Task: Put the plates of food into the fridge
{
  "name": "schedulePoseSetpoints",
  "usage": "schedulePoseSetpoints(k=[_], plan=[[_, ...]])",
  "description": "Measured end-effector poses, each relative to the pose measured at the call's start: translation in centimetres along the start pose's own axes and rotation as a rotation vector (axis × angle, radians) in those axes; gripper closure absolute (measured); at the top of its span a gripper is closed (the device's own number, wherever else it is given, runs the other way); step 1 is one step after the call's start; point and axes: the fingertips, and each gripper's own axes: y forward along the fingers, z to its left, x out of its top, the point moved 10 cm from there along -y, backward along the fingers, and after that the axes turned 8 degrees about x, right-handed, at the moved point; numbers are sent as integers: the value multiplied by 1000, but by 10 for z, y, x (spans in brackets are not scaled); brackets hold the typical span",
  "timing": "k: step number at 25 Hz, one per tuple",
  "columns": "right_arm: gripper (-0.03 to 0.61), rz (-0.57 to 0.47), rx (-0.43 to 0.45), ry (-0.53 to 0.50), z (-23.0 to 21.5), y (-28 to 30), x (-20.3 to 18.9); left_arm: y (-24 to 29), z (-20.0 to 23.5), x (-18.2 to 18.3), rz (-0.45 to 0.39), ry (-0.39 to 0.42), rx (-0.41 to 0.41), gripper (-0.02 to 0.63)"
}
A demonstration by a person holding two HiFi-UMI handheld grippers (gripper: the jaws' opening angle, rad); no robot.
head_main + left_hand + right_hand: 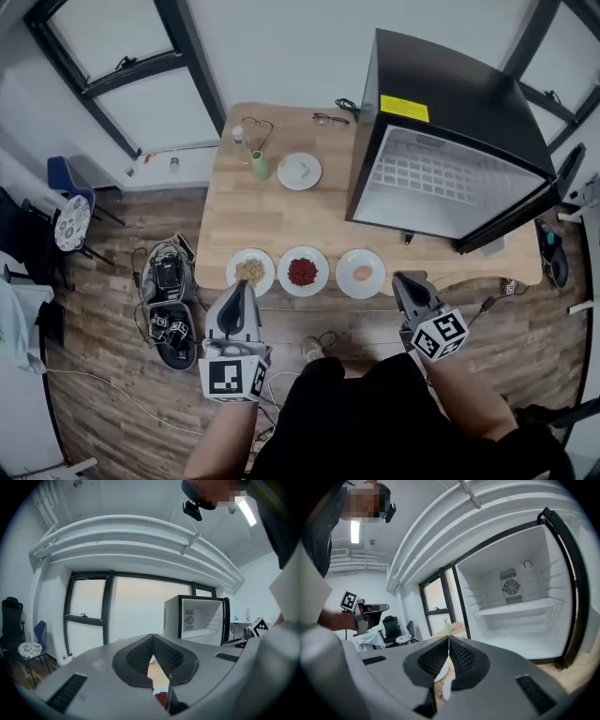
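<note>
Left gripper (242, 291), right gripper (406, 281) hovering at table (281, 216) front edge, both clenched, holding nothing. 3 plates sitting in row along that edge, just ahead: grain plate (250, 271) facing left gripper, red plate (303, 271) between, 3rd plate (361, 273) just left of right gripper. Fridge (450, 178) standing open beyond, right gripper lying nearer

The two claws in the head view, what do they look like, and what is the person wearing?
Both the left claw and the right claw are grey, tapering to a narrow tip, with black textured pads inside. Each carries a white cube with black square markers. The person wears a black top.
</note>
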Motion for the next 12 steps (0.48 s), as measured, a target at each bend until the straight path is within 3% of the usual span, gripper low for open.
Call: schedulePoseSetpoints(k=[12], plan=[[557, -30, -95, 144, 3, 3, -38, 73, -16, -21, 37, 33, -220, 611]])
